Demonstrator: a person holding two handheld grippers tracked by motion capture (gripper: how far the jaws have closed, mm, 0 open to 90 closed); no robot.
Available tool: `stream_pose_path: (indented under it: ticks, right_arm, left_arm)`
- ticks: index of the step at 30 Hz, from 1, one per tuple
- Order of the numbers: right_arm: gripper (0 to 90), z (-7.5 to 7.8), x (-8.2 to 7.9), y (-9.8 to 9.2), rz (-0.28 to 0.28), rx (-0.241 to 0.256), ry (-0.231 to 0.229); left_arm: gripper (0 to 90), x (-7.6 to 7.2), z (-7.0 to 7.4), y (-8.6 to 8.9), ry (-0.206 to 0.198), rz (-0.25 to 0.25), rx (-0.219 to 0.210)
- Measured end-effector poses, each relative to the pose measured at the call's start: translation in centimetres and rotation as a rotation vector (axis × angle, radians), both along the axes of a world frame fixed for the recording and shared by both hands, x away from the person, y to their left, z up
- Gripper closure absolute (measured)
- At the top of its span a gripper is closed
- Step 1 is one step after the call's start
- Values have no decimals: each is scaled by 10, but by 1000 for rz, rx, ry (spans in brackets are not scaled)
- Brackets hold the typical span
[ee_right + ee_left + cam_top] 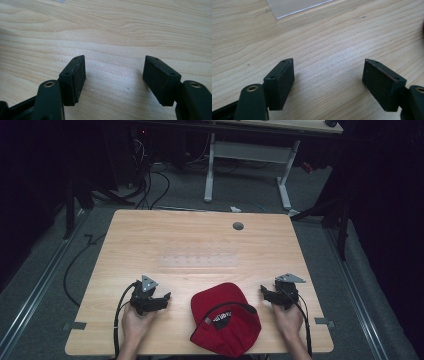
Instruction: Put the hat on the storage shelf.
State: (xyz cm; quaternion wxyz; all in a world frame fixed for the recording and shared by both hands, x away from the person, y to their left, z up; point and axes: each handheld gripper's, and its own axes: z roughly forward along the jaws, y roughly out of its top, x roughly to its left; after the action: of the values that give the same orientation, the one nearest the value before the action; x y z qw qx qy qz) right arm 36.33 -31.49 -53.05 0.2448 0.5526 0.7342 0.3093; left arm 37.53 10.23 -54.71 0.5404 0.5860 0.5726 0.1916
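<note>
We held the left gripper (pixel 166 296) near the desk's (pixel 200 235) front edge, jaws spread apart with nothing between them, and the right gripper (pixel 263 291) toward the front right corner, its jaws likewise parted over bare wood. Between them the red cap (pixel 225 317) lay at the front edge. A clear tray (pixel 199 258) sat at mid-desk beyond it.

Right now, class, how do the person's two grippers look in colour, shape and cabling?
Both the left gripper and right gripper are black, each topped by a grey three-cornered plate and trailing a black cable. Their jaws end in flat rectangular pads with small screw holes; brass-ringed holes sit behind. Forearms are bare.
</note>
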Motion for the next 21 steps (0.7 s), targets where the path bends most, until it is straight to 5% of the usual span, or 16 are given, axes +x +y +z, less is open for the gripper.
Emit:
stream_pose_path:
  ticks: [21]
  right_arm:
    - [395,1,-1,-2,-9,14,-1]
  left_arm:
    - [259,0,0,0,1,2,0]
